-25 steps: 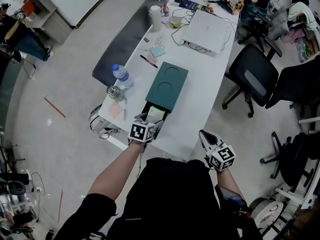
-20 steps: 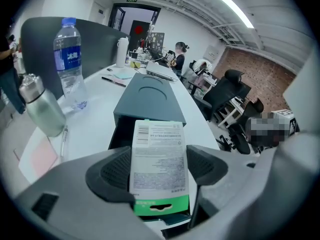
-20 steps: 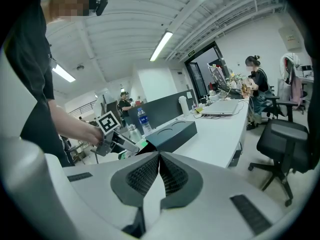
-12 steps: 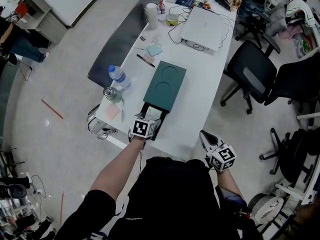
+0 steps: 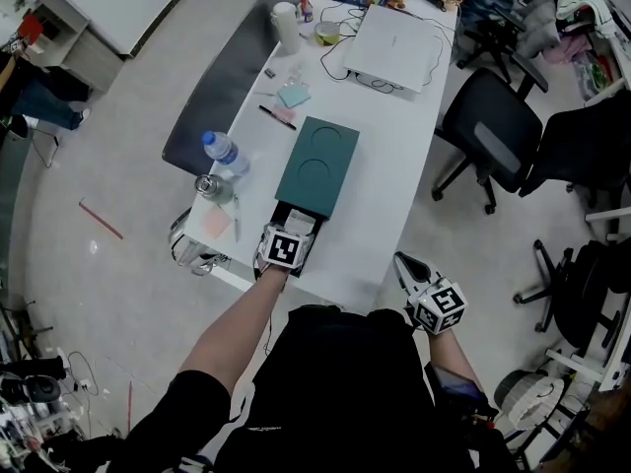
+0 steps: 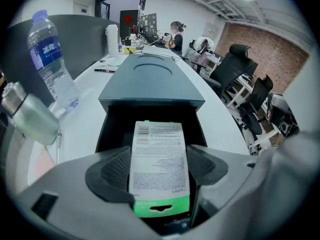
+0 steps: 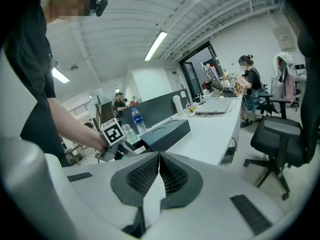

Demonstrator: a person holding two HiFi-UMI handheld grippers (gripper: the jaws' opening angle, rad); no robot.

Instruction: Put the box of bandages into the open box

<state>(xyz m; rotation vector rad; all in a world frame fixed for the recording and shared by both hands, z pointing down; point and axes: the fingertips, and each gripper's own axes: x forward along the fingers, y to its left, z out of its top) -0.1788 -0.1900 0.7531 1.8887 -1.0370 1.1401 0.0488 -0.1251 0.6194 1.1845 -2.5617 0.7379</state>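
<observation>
While the left gripper point(image 6: 158, 170) clasps a white cardboard box of bandages with a green end point(image 6: 159, 156), its two dark ribbed pads point(image 6: 111, 171) press against the carton's long sides, spread only as wide as the carton itself. The carton lies lengthwise between the jaws, its printed face up and its green end nearest the camera. Its far end reaches over the black drawer-like compartment point(image 6: 116, 126) that stands pulled out from the dark teal rectangular box point(image 6: 150, 79). Whether the carton touches the compartment's floor cannot be told.

From the head view, the left gripper point(image 5: 294, 231) sits at the near end of the teal box point(image 5: 317, 164), which lies on the long white counter point(image 5: 394, 175). A clear plastic water bottle with a blue cap point(image 5: 222, 152) and a small silver metal can point(image 5: 207, 185) stand to the left of the teal box, near the counter's edge.

The right gripper point(image 7: 159, 176) is clenched with nothing in it, its ribbed pads meeting along a thin line. It hangs off the counter's near edge point(image 5: 406, 267), well apart from the teal box.
</observation>
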